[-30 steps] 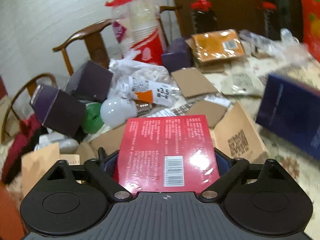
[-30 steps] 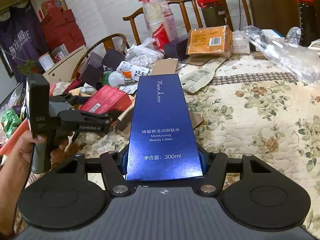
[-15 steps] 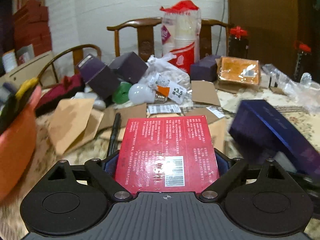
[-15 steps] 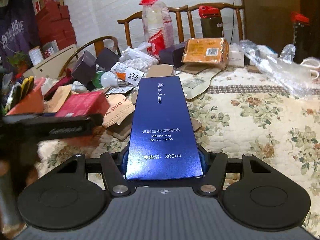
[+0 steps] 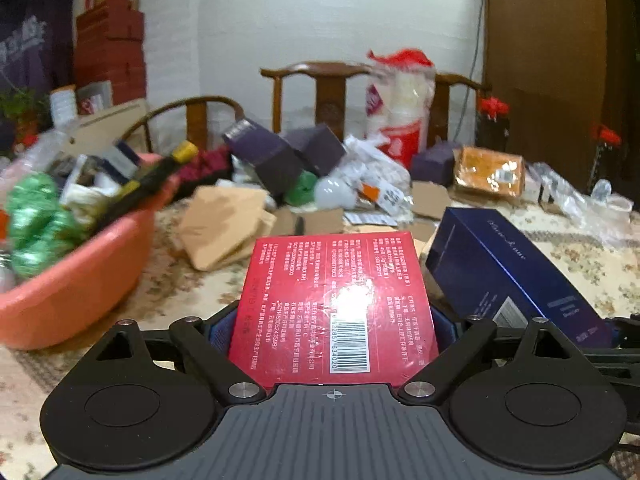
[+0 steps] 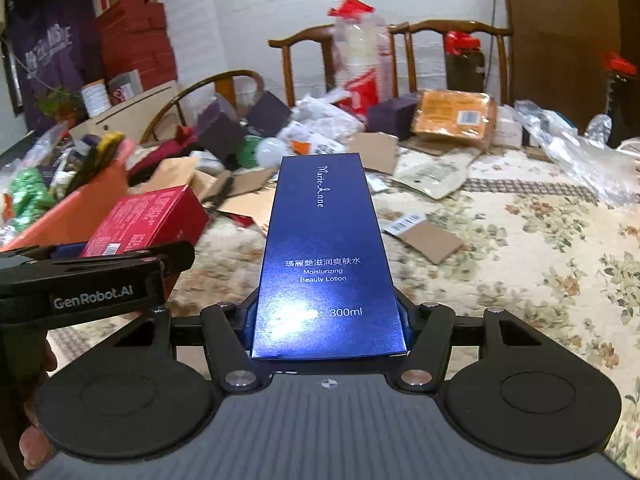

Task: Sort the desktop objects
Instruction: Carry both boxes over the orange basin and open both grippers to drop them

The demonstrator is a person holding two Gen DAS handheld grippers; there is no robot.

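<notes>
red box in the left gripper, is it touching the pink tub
Apart. The left wrist view shows the flat red cardboard box clamped in the left gripper jaws, with floral tablecloth visible between it and the pink plastic tub.

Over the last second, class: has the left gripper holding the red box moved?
Yes. The left gripper with the red box swung left: the pink basin entered view, and the chairs slid rightward.

The blue box (image 6: pixel 328 256) is showing "Marie-Anne", "Moisturizing Beauty Lotion" and "300ml" in white. "GenRobot.AI" is reading clearly on the left gripper (image 6: pixel 94 295). The red box (image 5: pixel 334 308) is carrying a barcode with small Chinese print, digits blurred.
</notes>
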